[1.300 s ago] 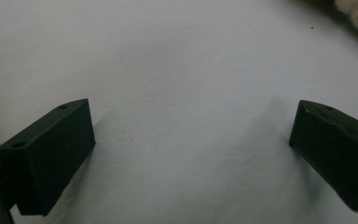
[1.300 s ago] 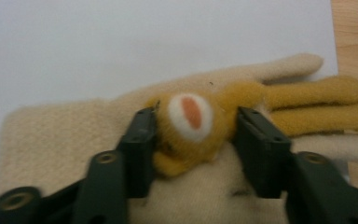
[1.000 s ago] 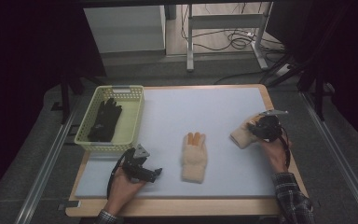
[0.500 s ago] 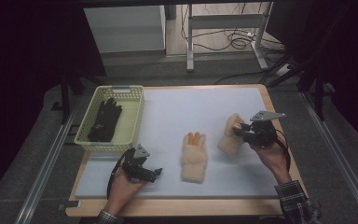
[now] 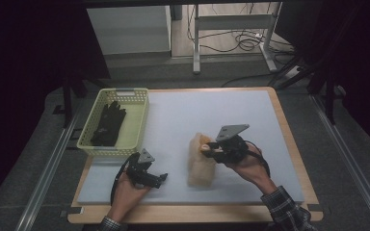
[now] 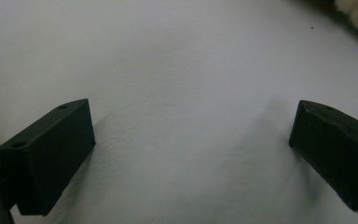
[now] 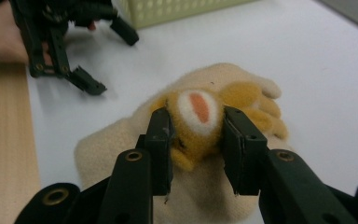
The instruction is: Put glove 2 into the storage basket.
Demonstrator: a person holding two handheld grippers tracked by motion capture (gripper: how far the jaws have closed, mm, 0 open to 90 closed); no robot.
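Gripping a cream glove [image 7: 200,121], the right tool [image 7: 196,135] hovers over its mate [image 7: 121,140].

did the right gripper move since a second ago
Yes. The right gripper, shut on a cream and orange glove, has travelled left from near the table's right edge to above the other cream glove mid-table.

The left claw [image 5: 161,179] is black, a skeletal frame with a small grey three-cornered plate on top and a black cable looping from its rear. Its two jaws are blunt black blocks, each with small round holes in the upper face. The right claw [image 7: 196,140] is black too – flat slotted pads on arms with brass-ringed holes – and carries a larger grey plate. The right sleeve [image 5: 286,209] is dark plaid; the left cuff [image 5: 107,223] looks checked as well.
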